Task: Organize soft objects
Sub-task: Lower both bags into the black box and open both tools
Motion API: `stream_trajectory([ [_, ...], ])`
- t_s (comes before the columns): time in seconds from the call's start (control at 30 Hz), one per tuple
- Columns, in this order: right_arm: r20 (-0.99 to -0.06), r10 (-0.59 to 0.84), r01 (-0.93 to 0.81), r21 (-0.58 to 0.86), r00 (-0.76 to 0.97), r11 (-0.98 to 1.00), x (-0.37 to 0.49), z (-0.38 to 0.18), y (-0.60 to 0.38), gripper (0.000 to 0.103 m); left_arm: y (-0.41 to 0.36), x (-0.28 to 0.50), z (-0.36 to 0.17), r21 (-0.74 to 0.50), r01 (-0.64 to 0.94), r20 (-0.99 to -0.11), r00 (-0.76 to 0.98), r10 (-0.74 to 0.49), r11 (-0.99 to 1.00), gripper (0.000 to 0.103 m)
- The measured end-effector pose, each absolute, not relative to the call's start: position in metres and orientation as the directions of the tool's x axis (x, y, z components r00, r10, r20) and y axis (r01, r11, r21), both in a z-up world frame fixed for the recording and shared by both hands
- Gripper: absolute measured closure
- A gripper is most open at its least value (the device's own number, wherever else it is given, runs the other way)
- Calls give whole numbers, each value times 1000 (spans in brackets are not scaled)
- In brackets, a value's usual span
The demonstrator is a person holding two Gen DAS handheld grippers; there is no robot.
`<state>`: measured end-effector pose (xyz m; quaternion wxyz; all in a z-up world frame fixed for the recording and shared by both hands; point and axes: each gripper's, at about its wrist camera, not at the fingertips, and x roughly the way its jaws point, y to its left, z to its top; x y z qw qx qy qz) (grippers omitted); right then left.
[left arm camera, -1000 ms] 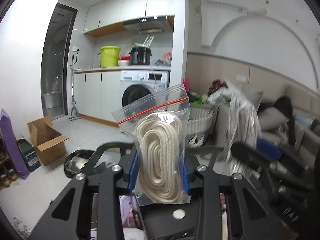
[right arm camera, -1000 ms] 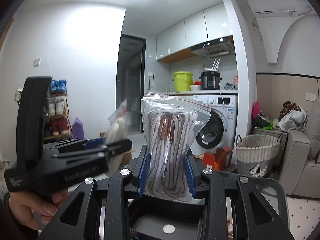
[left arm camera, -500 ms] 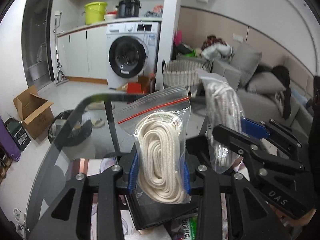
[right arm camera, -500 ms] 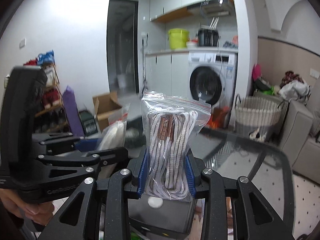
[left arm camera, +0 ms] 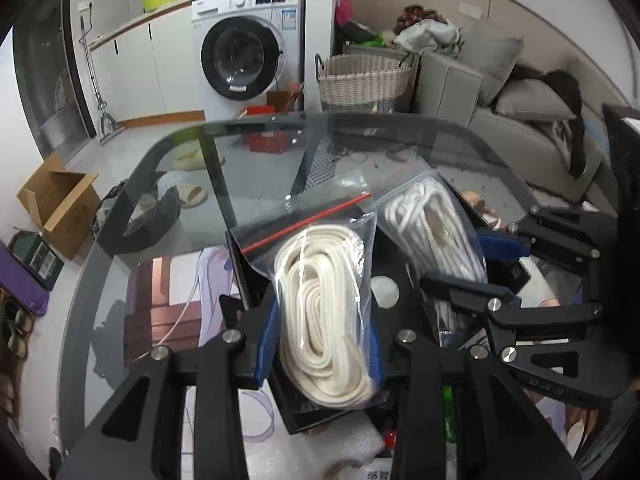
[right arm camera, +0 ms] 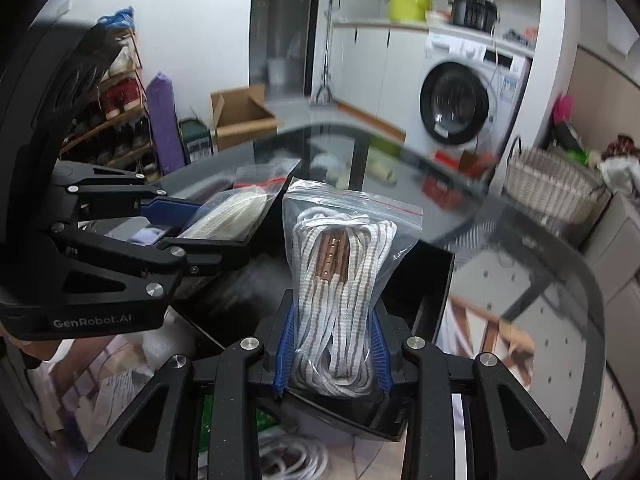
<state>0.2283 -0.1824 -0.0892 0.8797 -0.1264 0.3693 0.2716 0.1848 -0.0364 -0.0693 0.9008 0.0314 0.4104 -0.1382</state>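
In the left wrist view my left gripper (left arm camera: 322,340) is shut on a zip bag of cream rope (left arm camera: 320,300), held upright between the blue pads. To its right, my right gripper (left arm camera: 476,264) comes in from the side, shut on a zip bag of striped white cord (left arm camera: 432,216). The right wrist view shows that gripper (right arm camera: 332,352) squeezing the striped cord bag (right arm camera: 340,264), with the left gripper (right arm camera: 200,228) and the cream rope bag (right arm camera: 236,208) at its left. Both bags hang over an open black box (left arm camera: 240,264) on the glass table.
The glass table's dark rim (left arm camera: 120,220) curves around the box. White foam and a coiled white cable (right arm camera: 288,456) lie near the front. Beyond stand a washing machine (left arm camera: 240,60), a wicker basket (left arm camera: 364,80), a cardboard box (left arm camera: 56,208) and a sofa (left arm camera: 520,100).
Both grippers have tipped downward and sunk from facing the room to hanging over the glass table and black box. Each still holds its bag, and the two have drawn closer together.
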Motion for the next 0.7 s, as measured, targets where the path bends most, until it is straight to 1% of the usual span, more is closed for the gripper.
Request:
stream_trajectory([
  [0.13, -793, 380, -552, 67, 476, 831, 236, -96, -184, 70, -47, 181, -69, -2, 315, -761, 616, -206, 949, 66],
  [0.23, -815, 358, -557, 54, 455, 829, 235, -96, -179, 70, -56, 180, -70, 55, 341, -775, 607, -175, 938, 65],
  [0.47, -821, 348, -547, 54, 452, 836, 234, -93, -174, 69, -56, 184, -69, 30, 356, -797, 573, -193, 934, 64],
  [0.5, -821, 348, -544, 55, 452, 837, 234, -93, -174, 69, -55, 185, -68, 22, 356, -797, 570, -198, 934, 62],
  [0.57, -822, 343, -535, 57, 454, 843, 234, -92, -175, 68, -54, 185, -68, 4, 363, -797, 564, -216, 932, 54],
  [0.7, -825, 333, -530, 49, 456, 847, 232, -89, -178, 65, -55, 183, -68, 31, 357, -794, 577, -194, 934, 54],
])
